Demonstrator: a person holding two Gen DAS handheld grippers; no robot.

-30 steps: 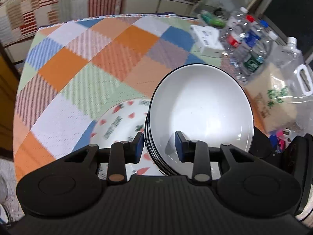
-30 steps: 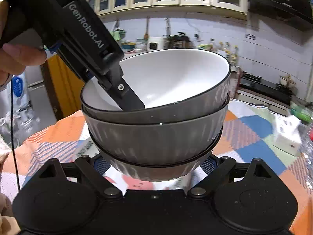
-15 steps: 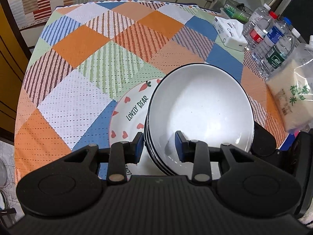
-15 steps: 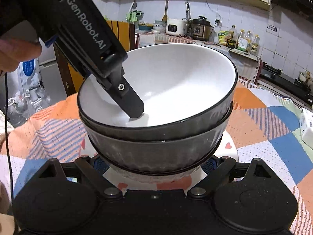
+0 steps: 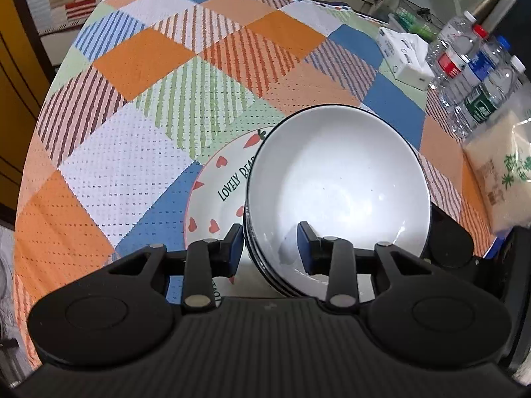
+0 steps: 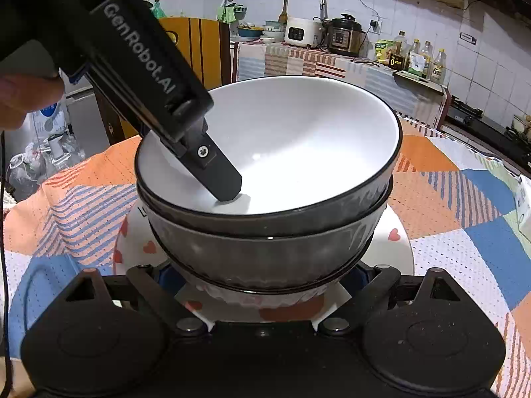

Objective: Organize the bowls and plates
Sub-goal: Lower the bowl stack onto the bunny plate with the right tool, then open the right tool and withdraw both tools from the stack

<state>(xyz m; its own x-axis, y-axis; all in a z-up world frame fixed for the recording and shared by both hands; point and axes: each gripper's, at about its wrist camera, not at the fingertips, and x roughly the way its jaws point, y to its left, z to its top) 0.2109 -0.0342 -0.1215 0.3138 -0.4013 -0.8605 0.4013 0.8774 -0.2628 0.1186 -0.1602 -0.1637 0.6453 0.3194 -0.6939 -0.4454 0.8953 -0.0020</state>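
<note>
Patchwork table (image 5: 139,63) fills frame. Heart plate (image 5: 219,192) centre, under bowl stack (image 5: 338,185). My left claw (image 5: 269,247) clamped on stack's near rim, one finger inside. My right claw (image 6: 262,275) hugs stack's base; grip hidden, cannot tell. Advice: lower level, centre on plate, release gently.

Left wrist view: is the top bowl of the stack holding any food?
No: the top bowl shows a bare white inside, with only one finger of the left gripper reaching over its rim.
</note>
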